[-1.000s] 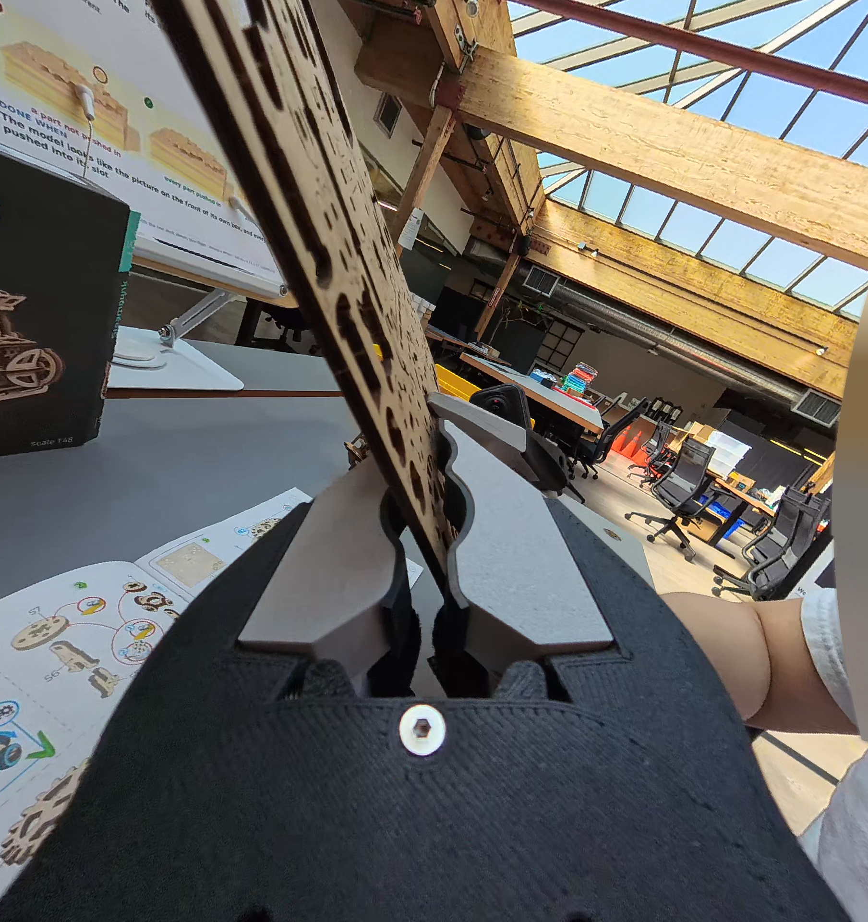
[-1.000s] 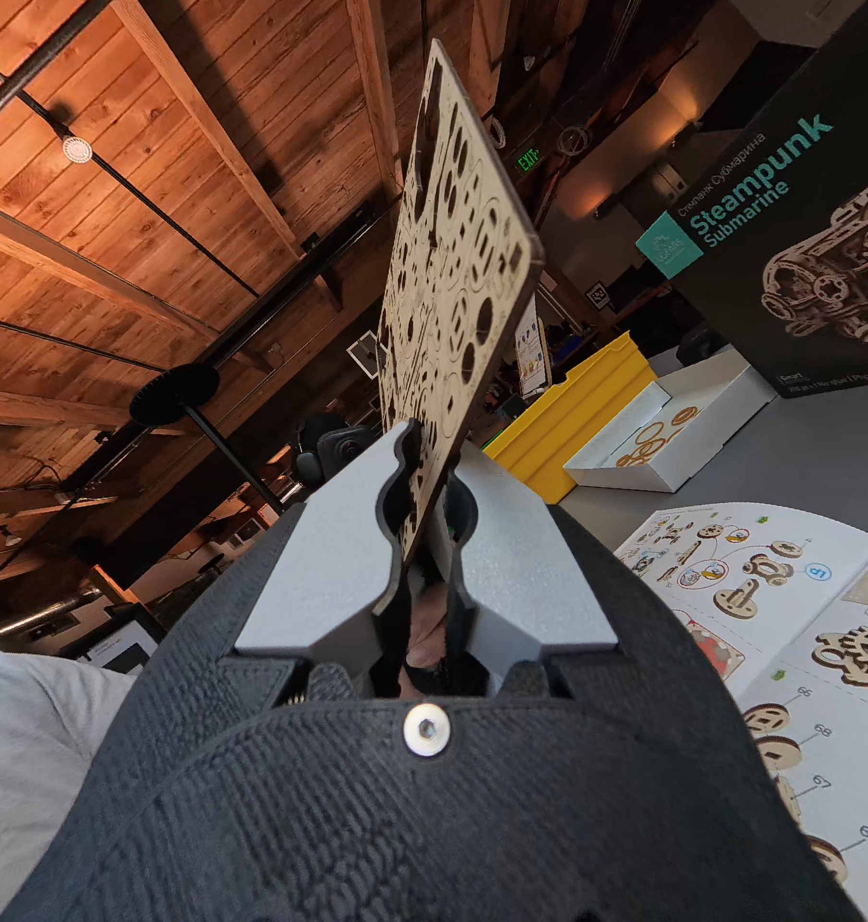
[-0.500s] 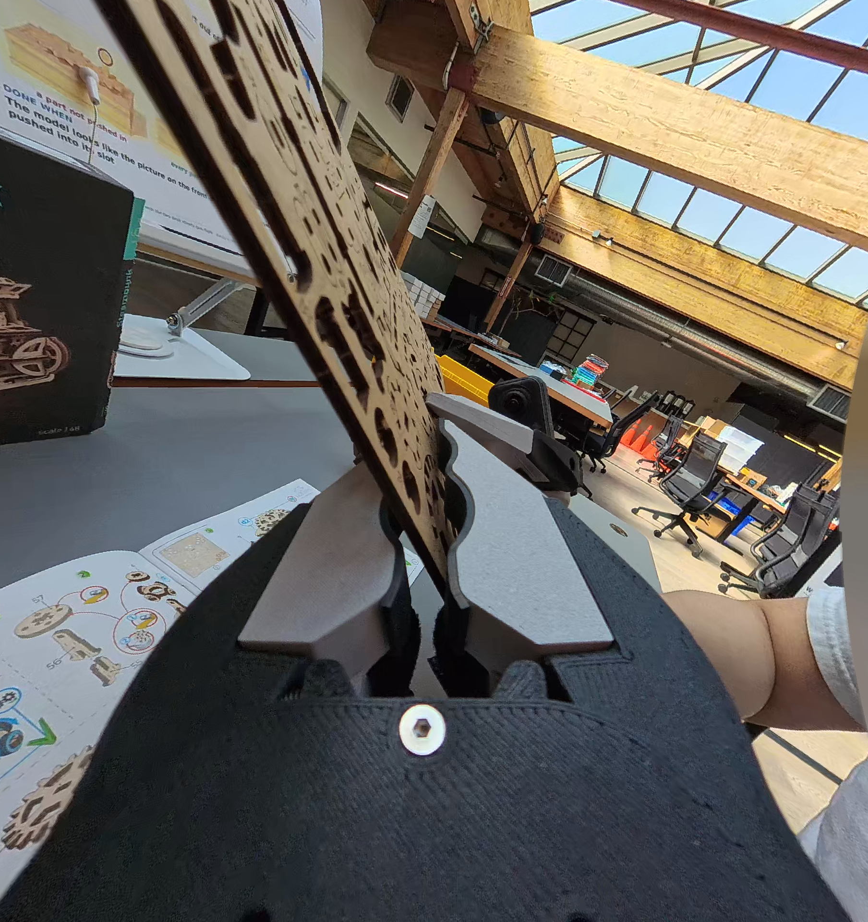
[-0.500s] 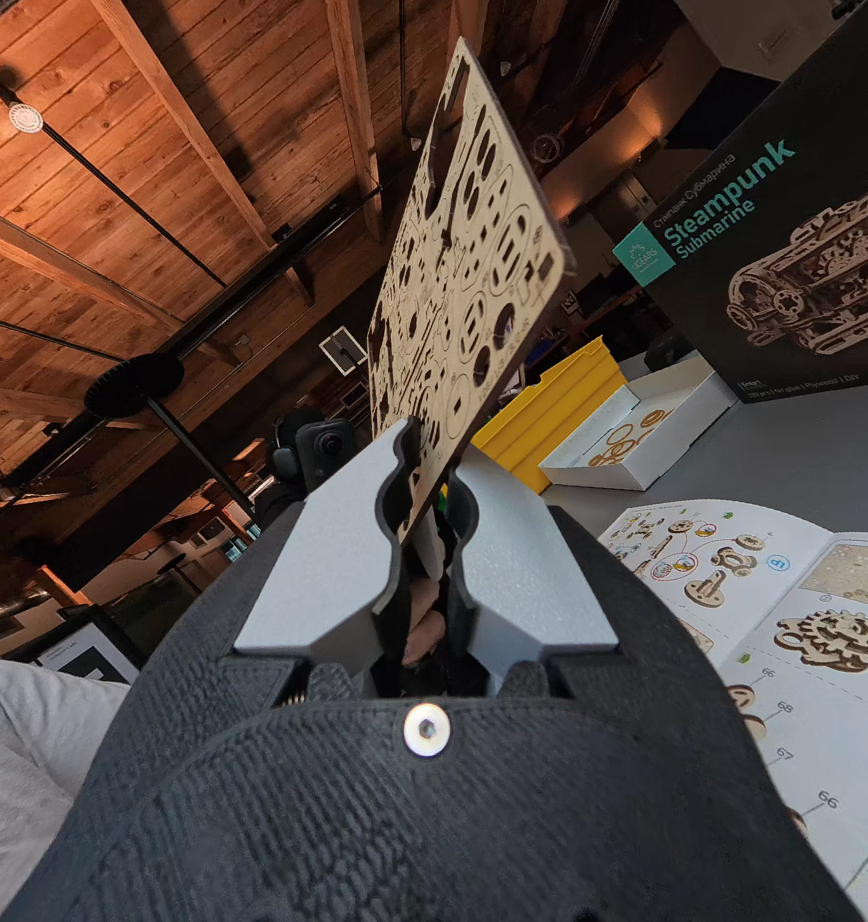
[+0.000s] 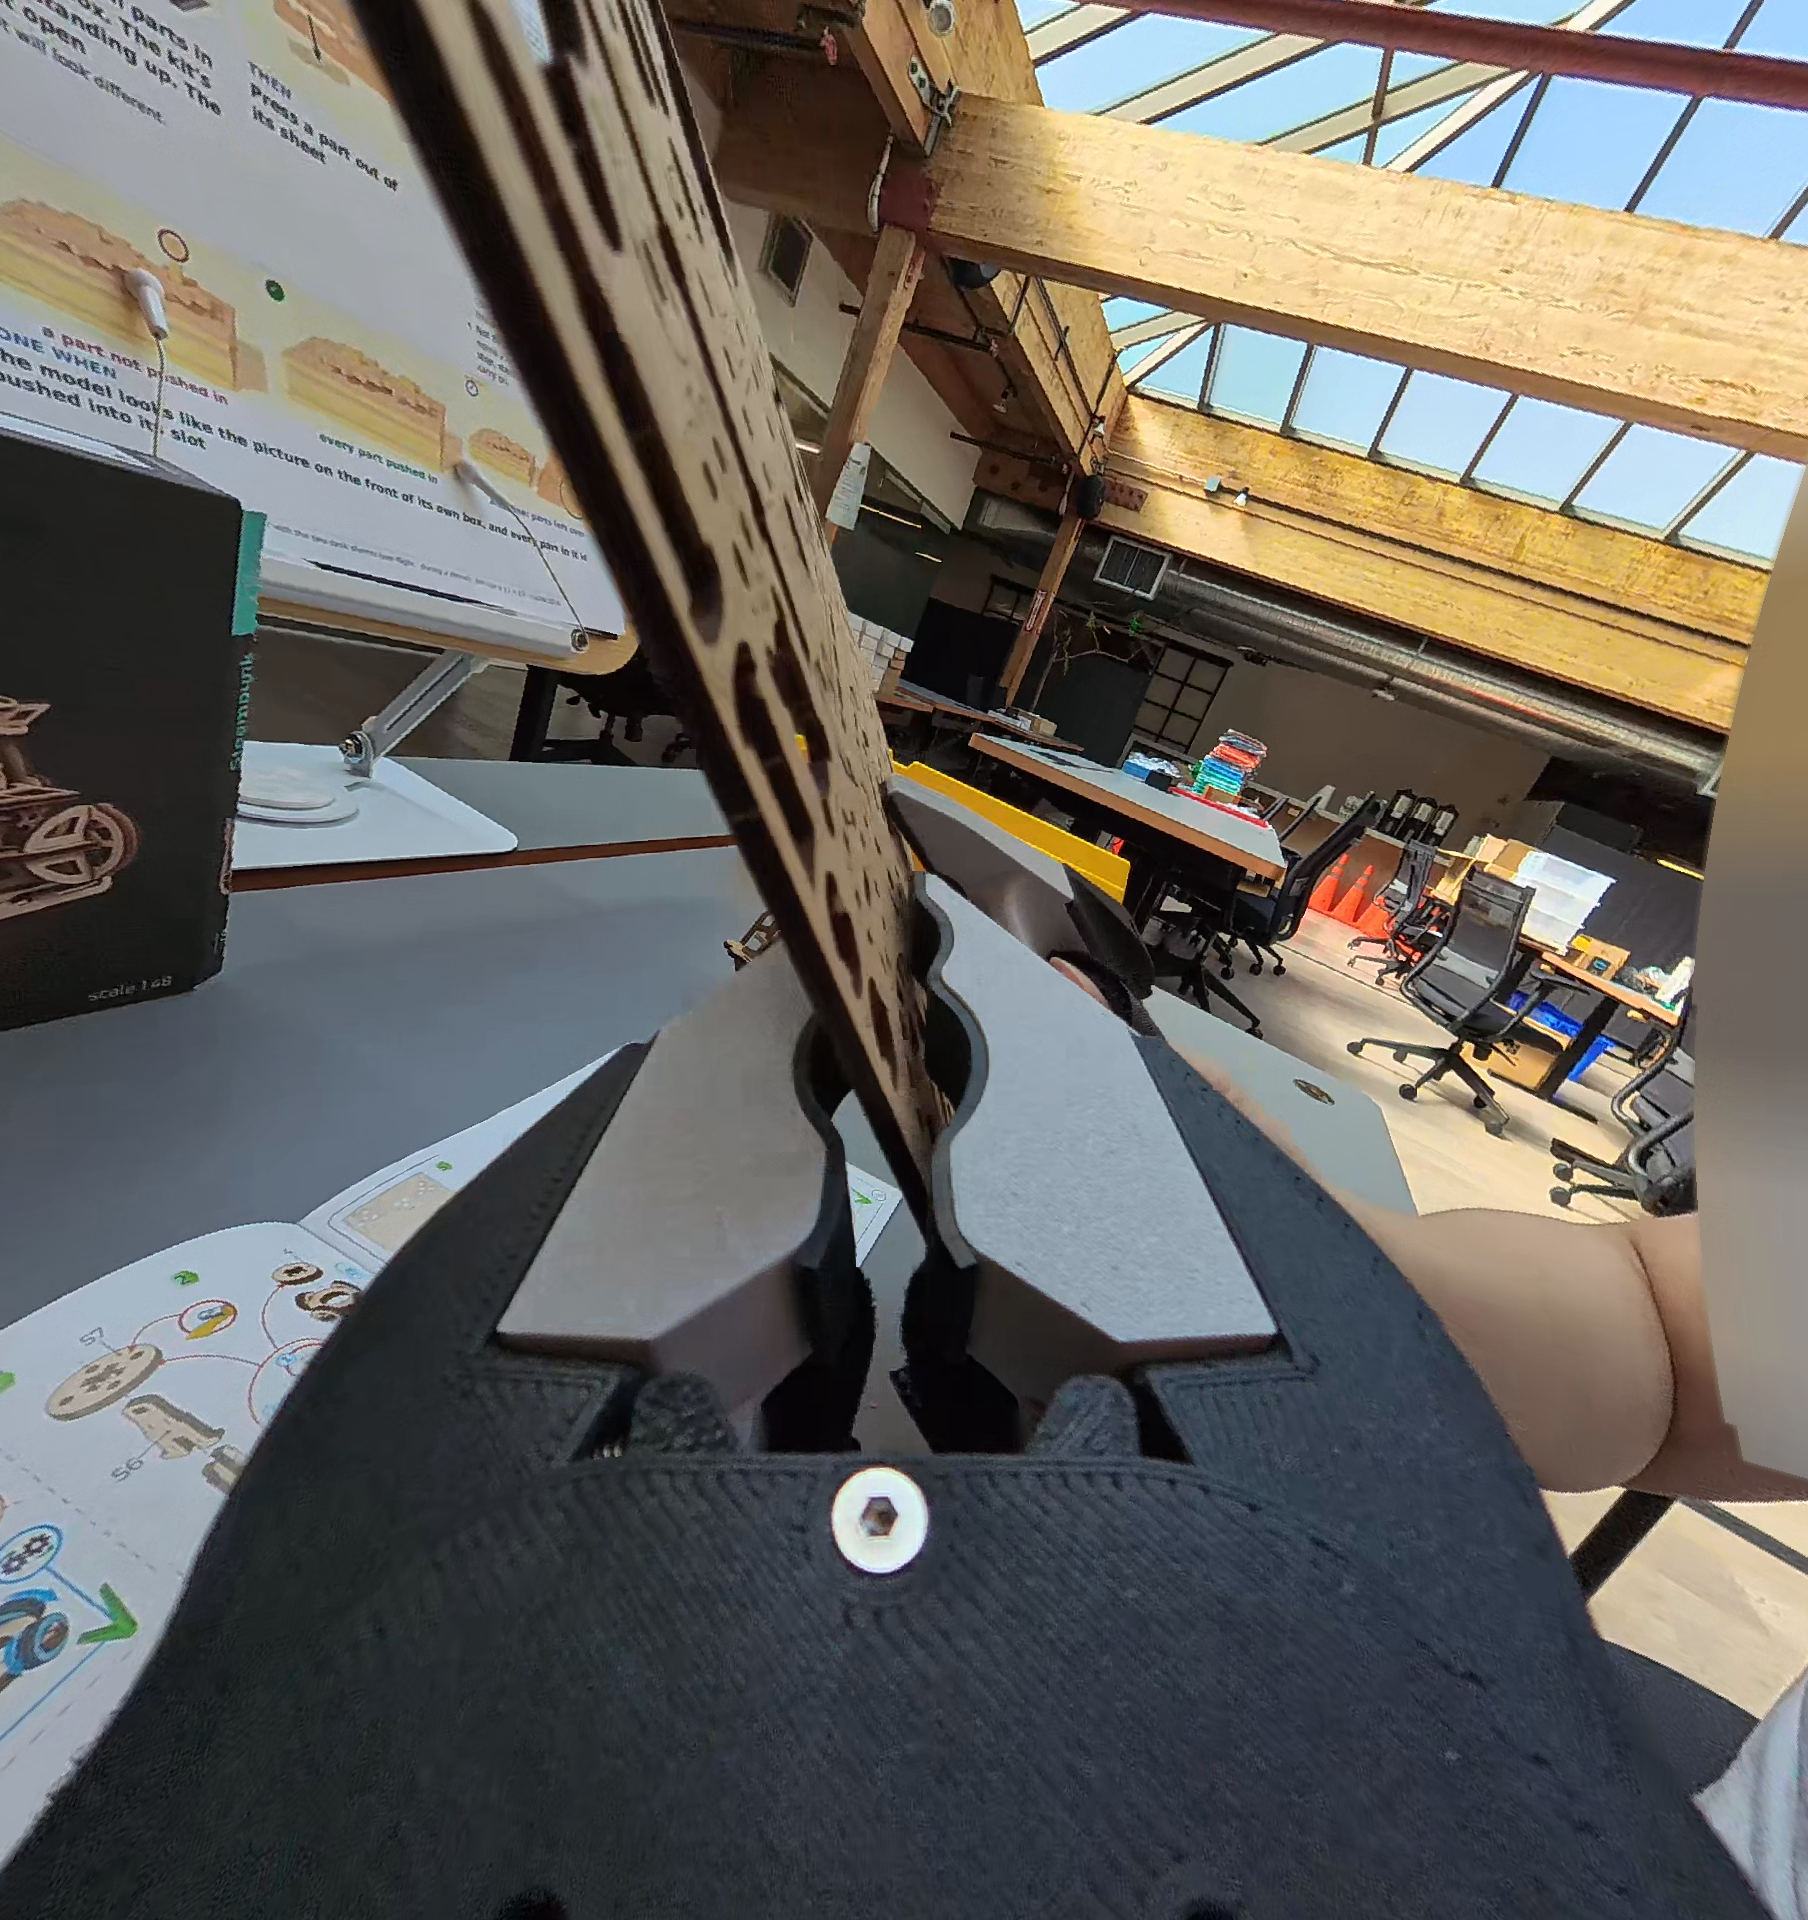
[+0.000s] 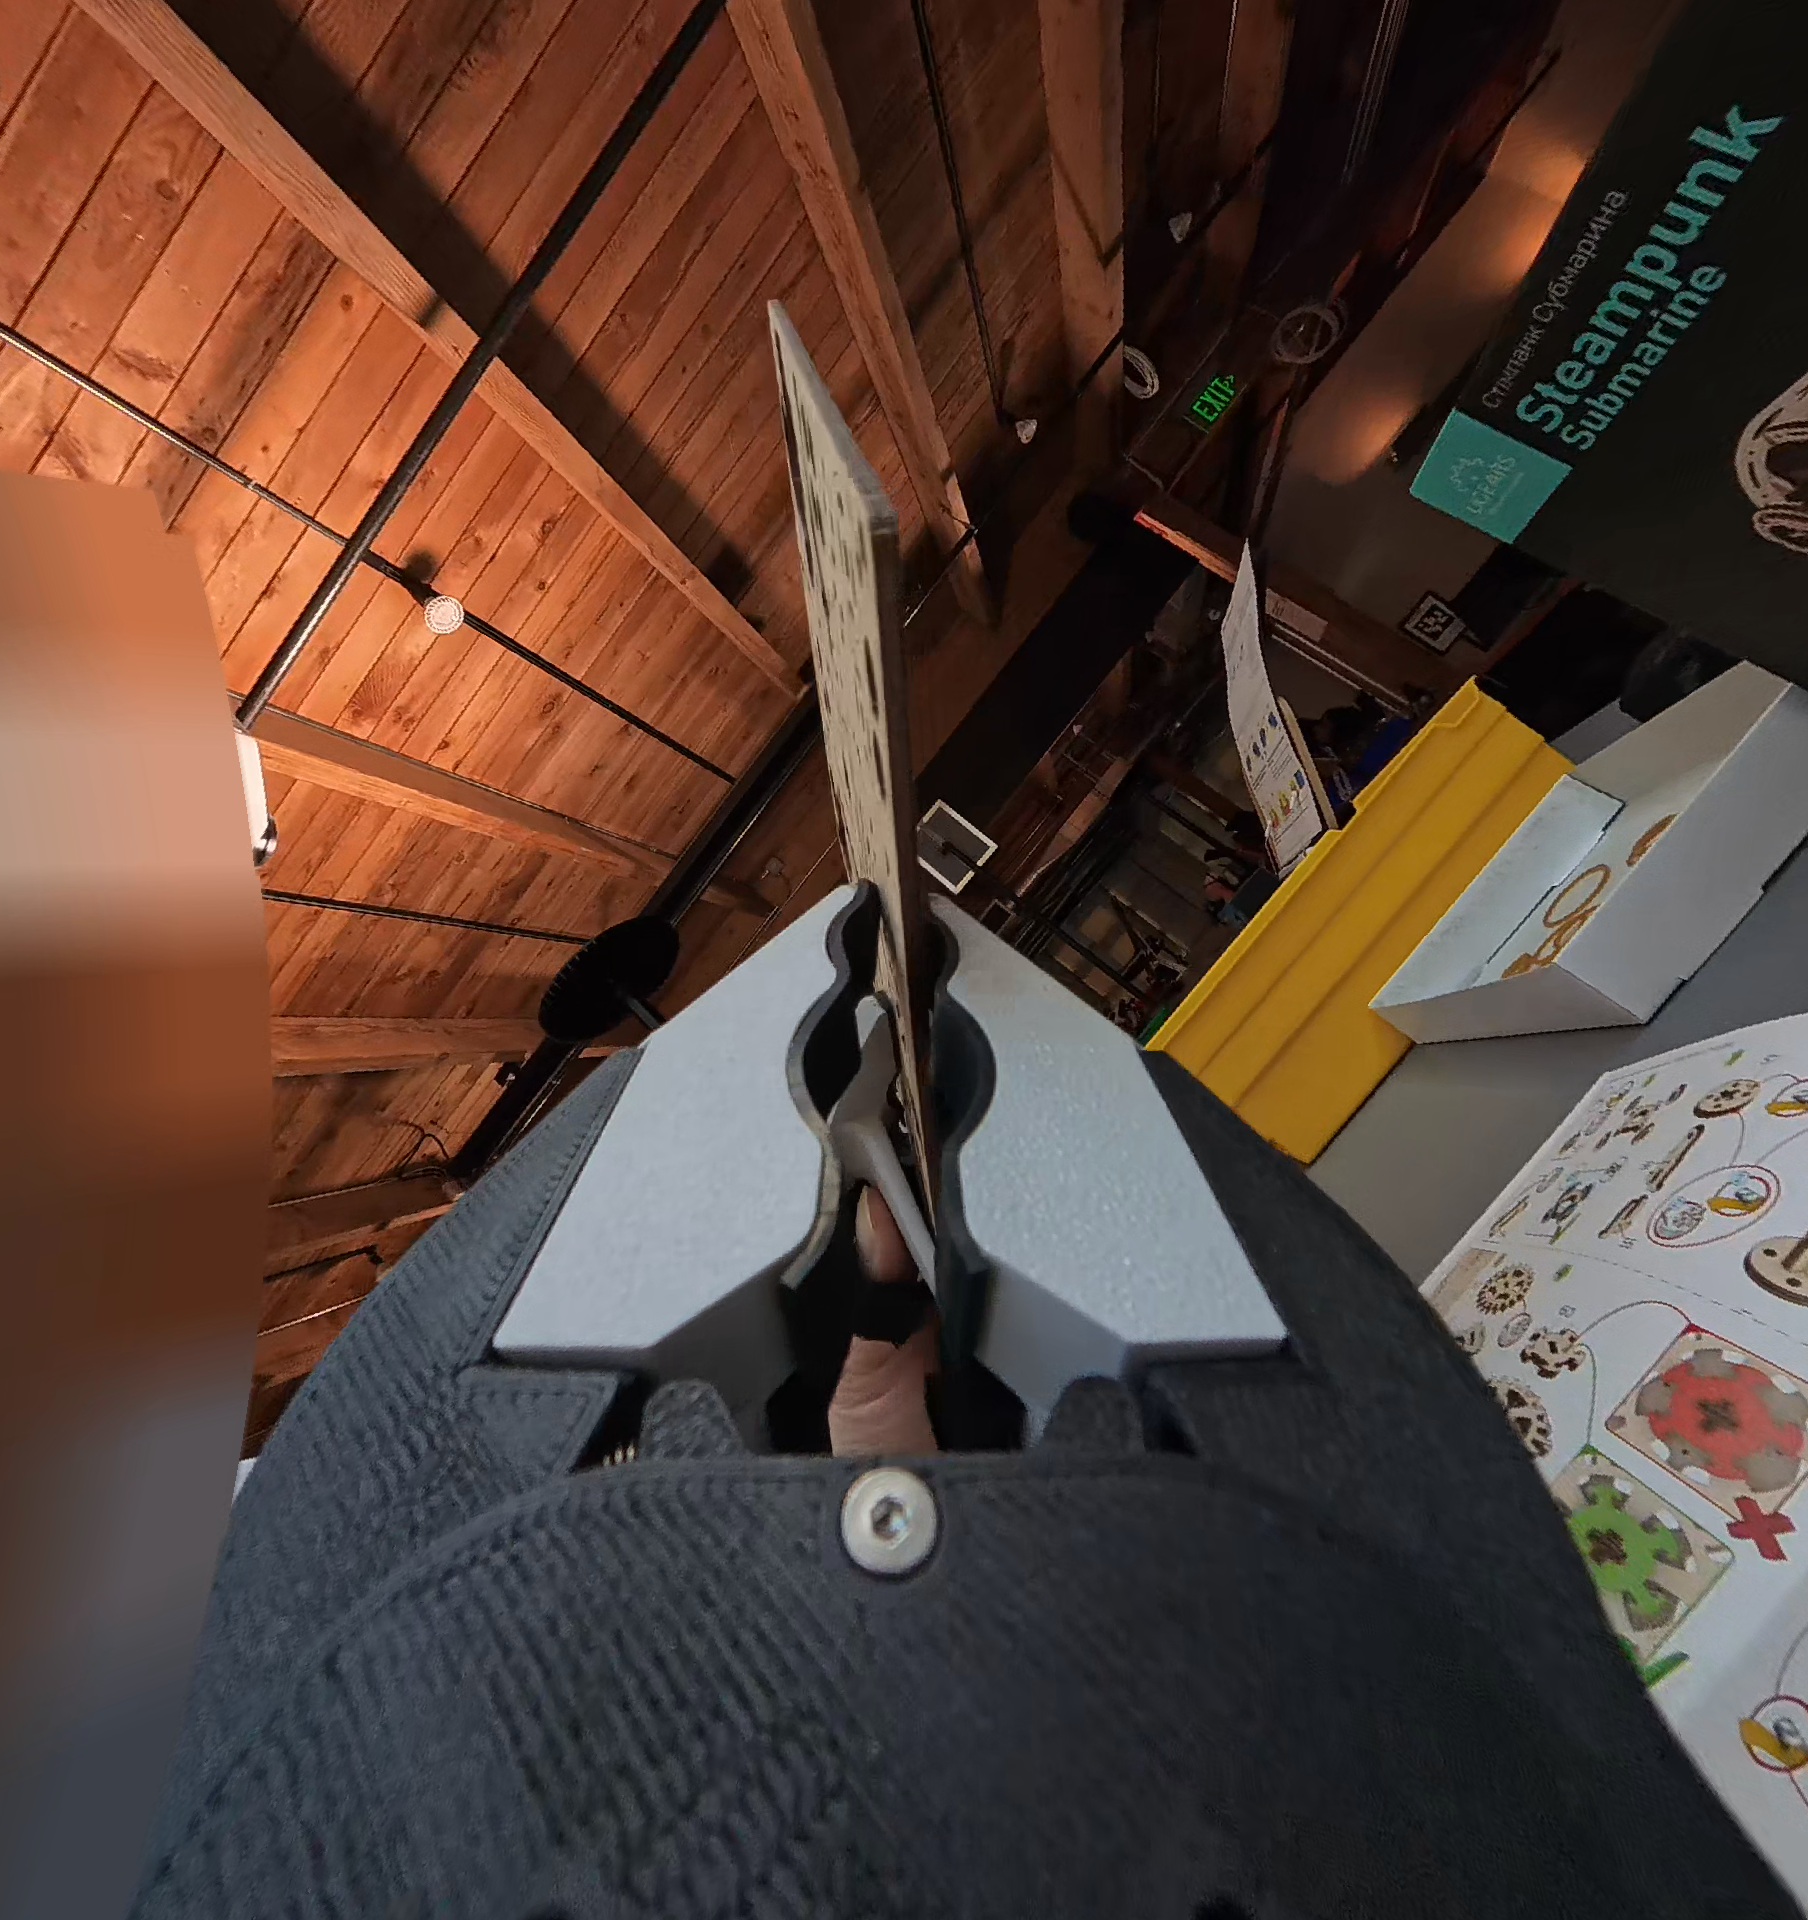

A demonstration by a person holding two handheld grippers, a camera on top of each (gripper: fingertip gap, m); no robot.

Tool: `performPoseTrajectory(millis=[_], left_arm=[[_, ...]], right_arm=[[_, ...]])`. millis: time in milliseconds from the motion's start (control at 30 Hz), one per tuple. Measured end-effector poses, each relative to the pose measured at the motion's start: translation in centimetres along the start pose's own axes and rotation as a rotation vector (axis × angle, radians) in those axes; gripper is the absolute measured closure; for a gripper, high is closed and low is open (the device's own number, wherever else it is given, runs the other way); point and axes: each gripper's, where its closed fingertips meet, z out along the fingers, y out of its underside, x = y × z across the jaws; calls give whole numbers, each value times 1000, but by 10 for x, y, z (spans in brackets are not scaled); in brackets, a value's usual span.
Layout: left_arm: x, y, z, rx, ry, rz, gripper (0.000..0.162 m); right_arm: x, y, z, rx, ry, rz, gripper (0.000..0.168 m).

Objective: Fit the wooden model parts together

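Note:
A laser-cut wooden parts sheet (image 5: 671, 468) with many cut-outs is held up in the air above the grey table (image 5: 360, 1018). My left gripper (image 5: 869, 977) is shut on its lower edge, and the sheet rises up and to the left out of frame. My right gripper (image 6: 900, 925) is shut on the same sheet (image 6: 858, 644), seen edge-on against the wooden ceiling. The right gripper's finger (image 5: 983, 862) shows just behind the sheet in the left wrist view. The left gripper's finger (image 6: 879, 1153) shows between the right jaws.
An open instruction booklet (image 5: 152, 1382) lies on the table; it also shows in the right wrist view (image 6: 1658, 1299). A black kit box (image 5: 79, 727) stands at the left. A white tray (image 6: 1502, 987) with loose wooden parts and a yellow bin (image 6: 1347, 935) sit behind. A person's forearm (image 5: 1534, 1351) is at the right. Only a small space, under 4 cm, lies between the two pairs of fingers.
The sheet has turned relative to the right gripper and now shows edge-on there. Both grippers have tilted slightly while keeping their grip on it.

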Motion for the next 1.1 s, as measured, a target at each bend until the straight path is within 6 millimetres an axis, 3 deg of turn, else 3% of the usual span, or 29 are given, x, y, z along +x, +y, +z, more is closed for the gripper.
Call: performPoseTrajectory(millis=[133,467,633,733,867,933,1033,1100], left_arm=[[6,-4,0,15,29,1,160],[-3,6,2,-43,-46,35,160],[1,-1,4,27,-12,21,160],[-6,0,-3,24,0,-44,147],[-40,-27,-30,112,-108,-120,117],[-55,-56,-54,163,-194,-49,108],[-56,-111,-93,238,-341,188,103],[-47,-120,-85,100,-345,262,98]], right_arm=[[-8,2,1,-16,7,-84,166],[7,3,-6,-30,136,-123,163],[-6,-2,-1,-36,13,-104,167],[-2,-4,-1,-151,72,-233,168],[-10,-27,-12,-274,103,-309,168],[-4,-25,-26,-459,130,-263,168],[5,-19,-53,-675,191,-230,168],[5,-16,-64,-757,225,-246,168]])
